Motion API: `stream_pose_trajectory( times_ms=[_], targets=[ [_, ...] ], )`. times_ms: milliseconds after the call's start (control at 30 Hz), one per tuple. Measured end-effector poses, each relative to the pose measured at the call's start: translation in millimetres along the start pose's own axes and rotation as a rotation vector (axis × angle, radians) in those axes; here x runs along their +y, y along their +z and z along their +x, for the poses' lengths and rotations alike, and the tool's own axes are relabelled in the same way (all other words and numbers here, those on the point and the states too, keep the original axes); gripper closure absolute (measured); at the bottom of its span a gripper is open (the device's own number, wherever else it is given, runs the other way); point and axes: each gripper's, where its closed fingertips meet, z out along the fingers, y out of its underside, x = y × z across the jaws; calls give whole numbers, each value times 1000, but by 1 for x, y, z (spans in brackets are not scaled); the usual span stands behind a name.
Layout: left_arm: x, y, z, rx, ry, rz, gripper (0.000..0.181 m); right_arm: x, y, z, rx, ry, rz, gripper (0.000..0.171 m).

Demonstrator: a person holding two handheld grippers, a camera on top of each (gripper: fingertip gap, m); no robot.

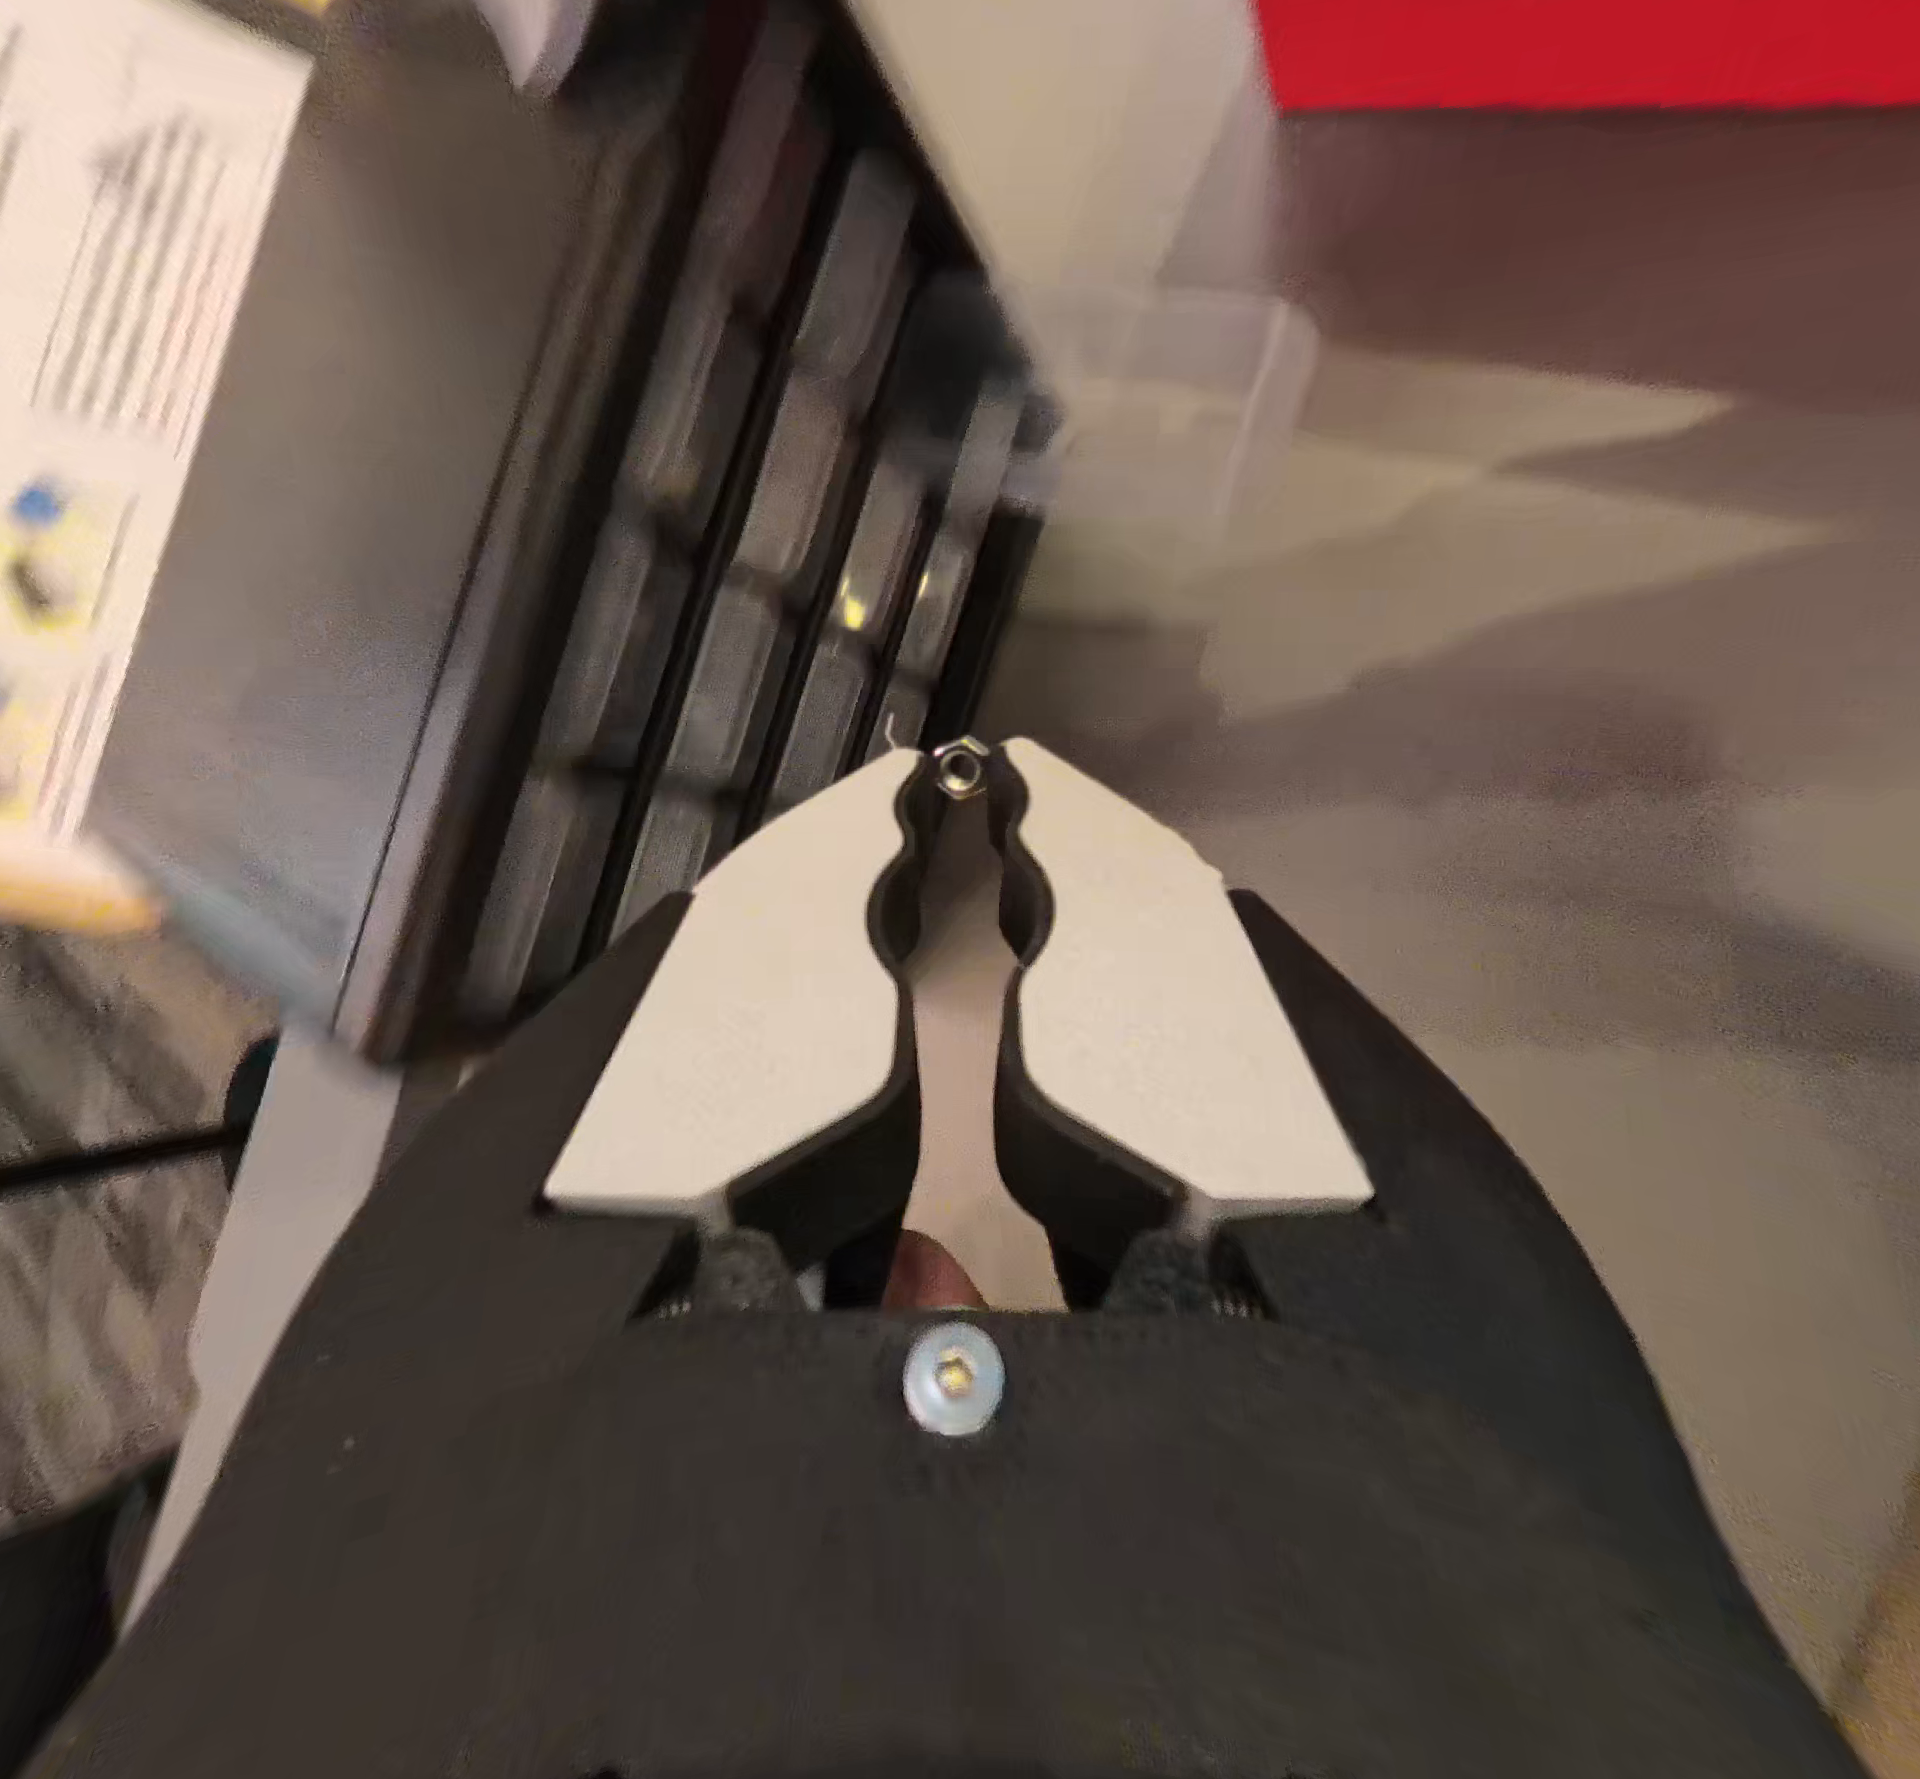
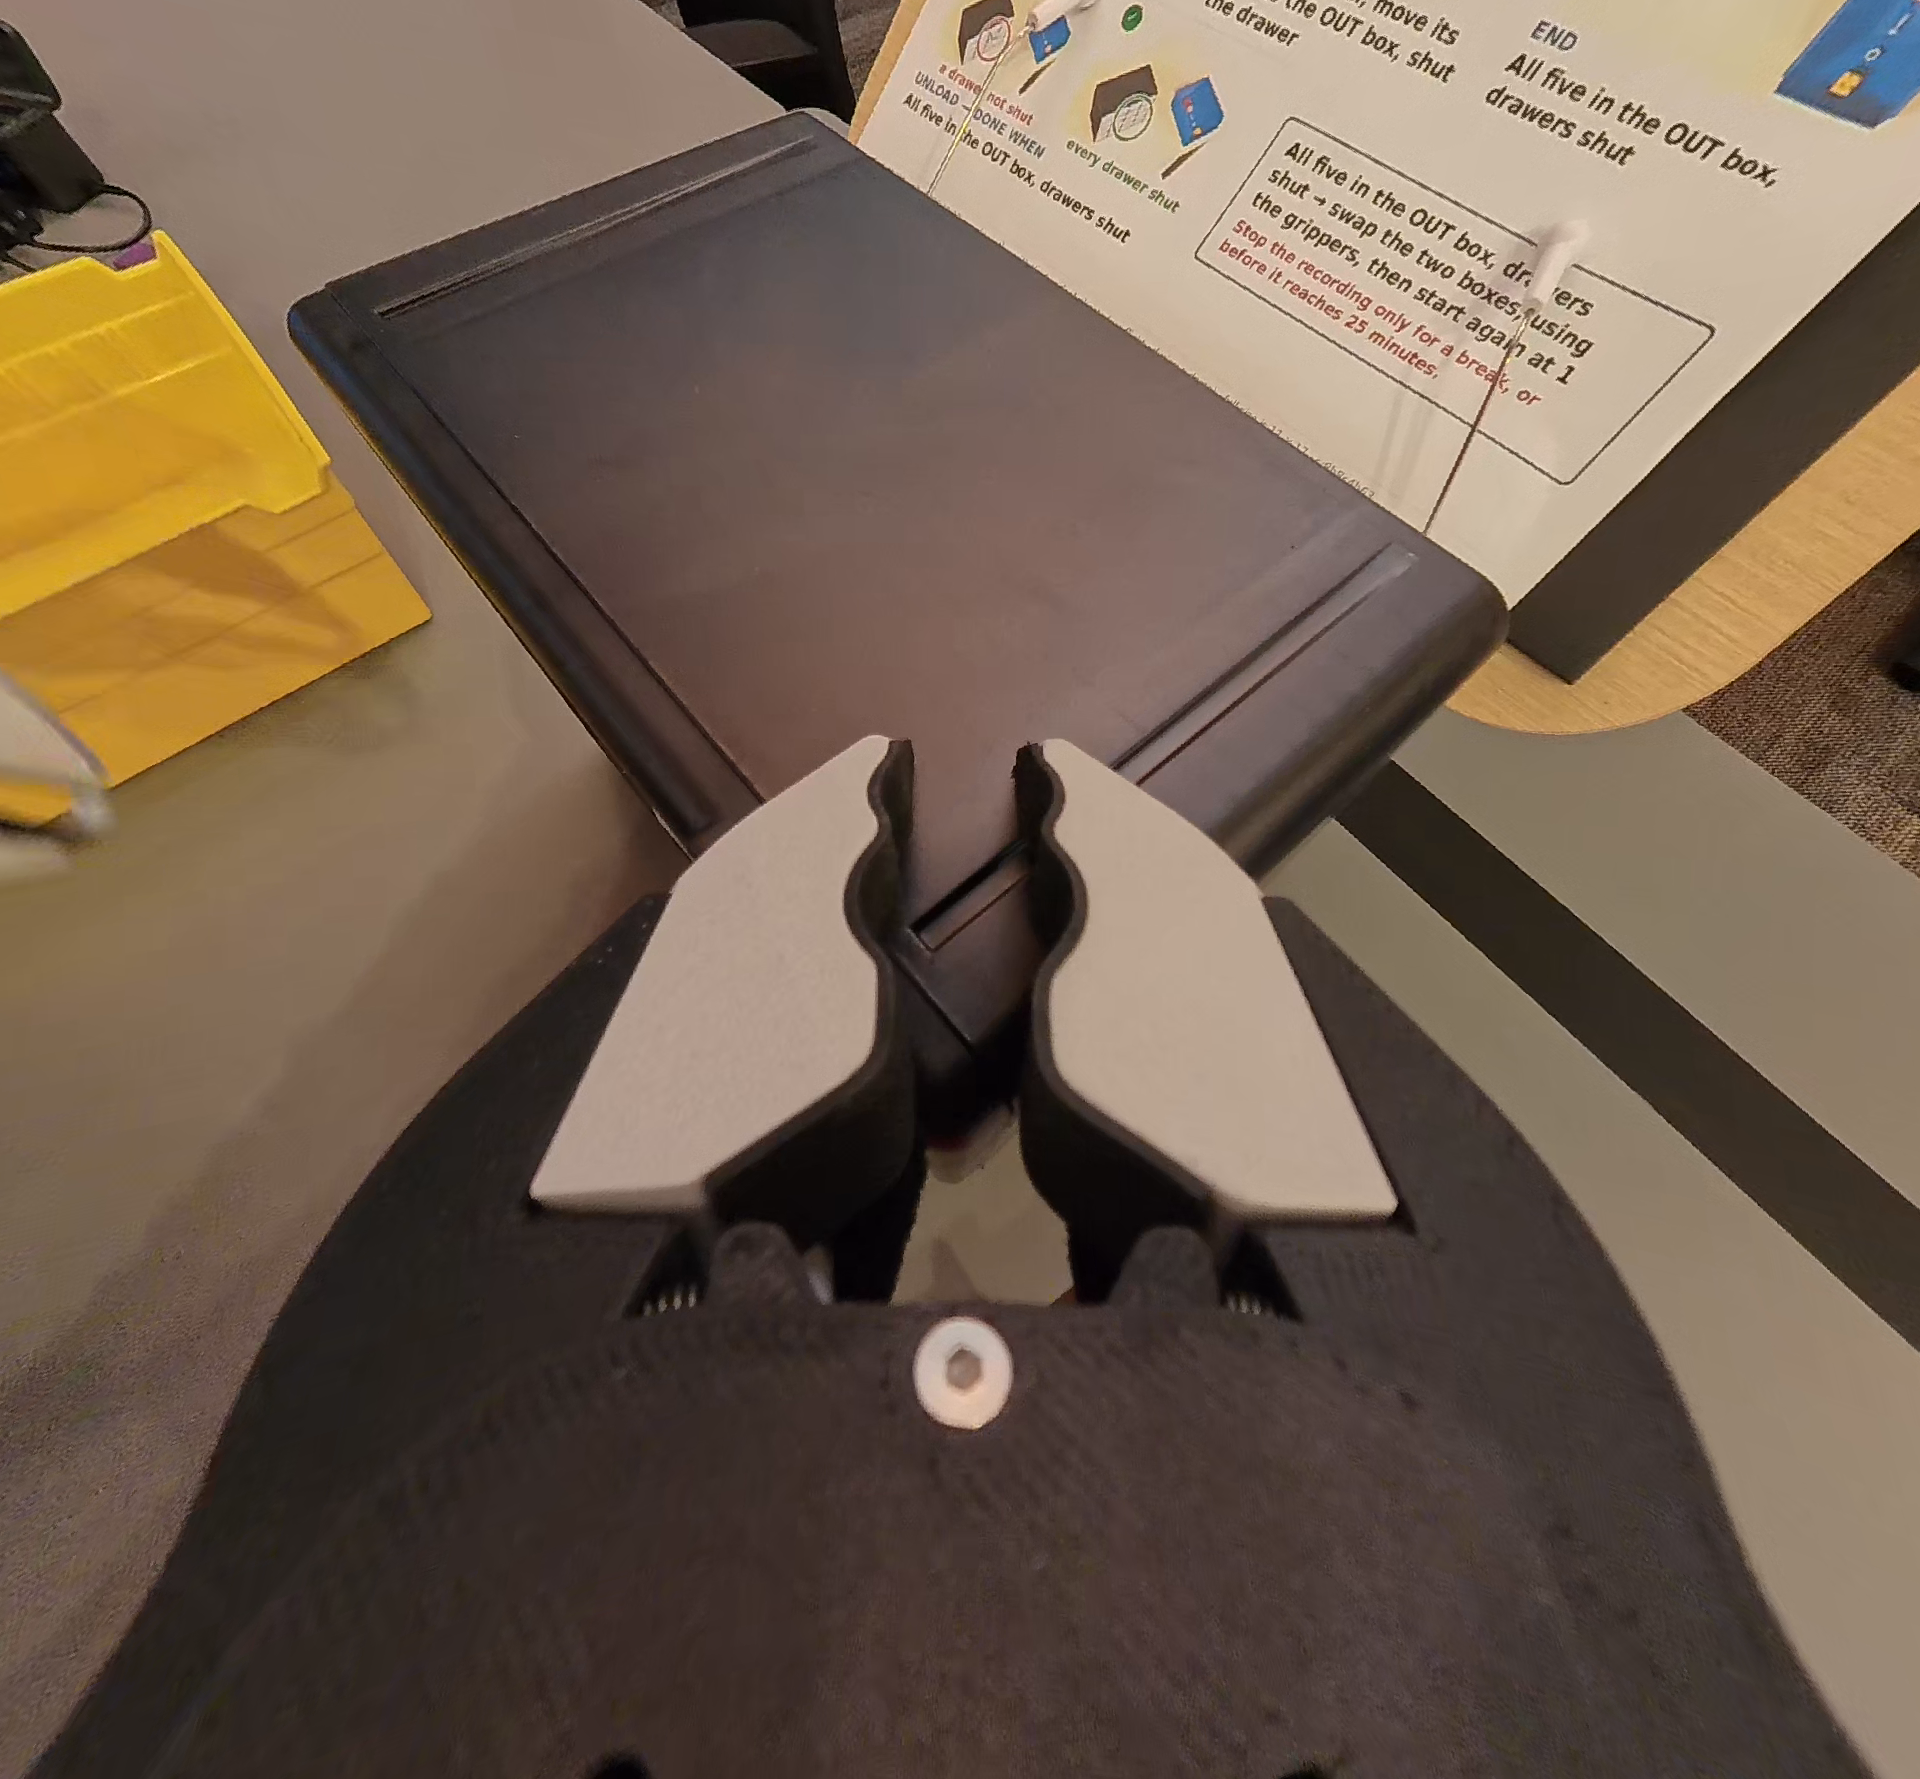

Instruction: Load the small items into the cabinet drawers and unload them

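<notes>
Left gripper point(image 1: 964, 761) pinching small silver hex nut point(image 1: 958, 773) at tips, aimed at black plastic drawer cabinet point(image 1: 623, 482). Right gripper point(image 2: 966, 763) slightly parted, empty, hovering over the cabinet top, likely to brace it.

Office: grey desk point(image 2: 312, 950), patterned carpet point(image 2: 1818, 669), propped instruction sheet point(image 2: 1351, 119).

A printed instruction board point(image 2: 1351, 119) leans upright at the grey counter's point(image 2: 260, 1002) far edge, black cables point(image 2: 62, 202) lie far left, patterned carpet point(image 2: 1818, 669) beyond.
</notes>
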Motion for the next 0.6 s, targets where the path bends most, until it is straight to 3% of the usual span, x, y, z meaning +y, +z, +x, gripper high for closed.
stream_pose_trajectory(
  times_ms=[167, 300, 533, 600],
  targets=[
    [-56, 88, 30, 77, 67, 16, 172, 0, 0, 0, 0, 0, -1, 151],
    [-62, 137, 26, 42, 79, -34, 171, 0, 0, 0, 0, -1, 0, 152],
    [-46, 167, 14, -9, 113, -131, 170, 0, 0, 0, -11, -3, 4, 152],
    [-50, 167, 9, -28, 84, -97, 158, 0, 0, 0, -11, -4, 5, 151]
  ],
)
